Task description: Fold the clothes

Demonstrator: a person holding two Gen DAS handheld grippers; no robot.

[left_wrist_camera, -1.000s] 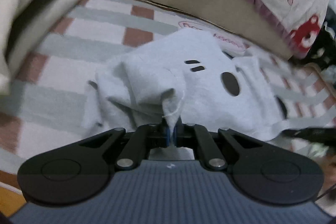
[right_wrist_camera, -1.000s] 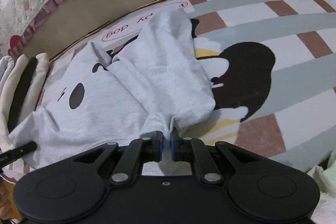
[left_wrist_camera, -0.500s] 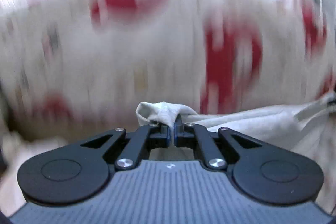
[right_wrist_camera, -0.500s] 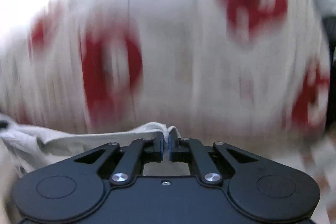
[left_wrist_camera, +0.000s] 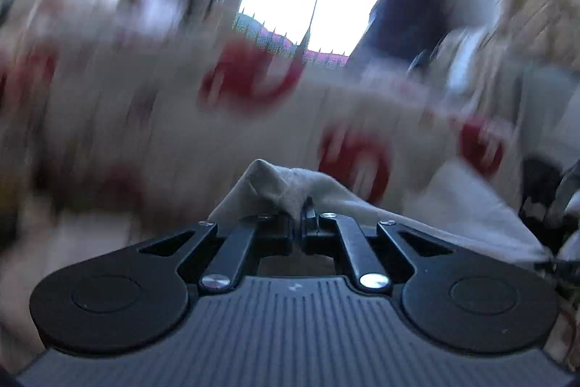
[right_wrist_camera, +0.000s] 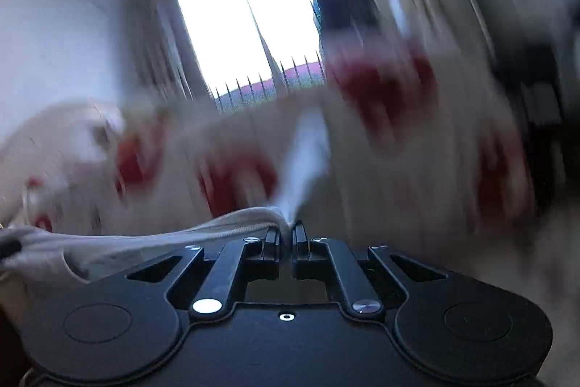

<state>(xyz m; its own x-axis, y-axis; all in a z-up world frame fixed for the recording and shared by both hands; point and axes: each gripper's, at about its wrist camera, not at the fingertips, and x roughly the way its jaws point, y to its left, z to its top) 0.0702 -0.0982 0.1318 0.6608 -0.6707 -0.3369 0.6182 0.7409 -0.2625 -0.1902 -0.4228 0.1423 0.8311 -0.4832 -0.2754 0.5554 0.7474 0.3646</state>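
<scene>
- Both grippers have swung upward since a second ago: then they looked down on the grey garment spread on the patterned mat, now they face a bright window across the room, with everything beyond them streaked by motion.
- Left gripper (left_wrist_camera: 300,230): jaws pressed together, pinching a bunched corner of the garment (left_wrist_camera: 290,185), which peaks just ahead of the fingertips and trails off to the gripper's right.
- Right gripper (right_wrist_camera: 286,240): jaws likewise pinched on the garment's (right_wrist_camera: 152,240) hemmed edge, and the cloth runs away to this gripper's left, so the fabric seems stretched between the two.
- Beyond each gripper lies a blurred cream bedcover with red prints (left_wrist_camera: 250,86), and further off the window (right_wrist_camera: 246,24).
- Progress, as I judge it: the garment is lifted and held by two points, apparently being shaken out or carried over. No finished fold shows; laying it flat and folding remain.
</scene>
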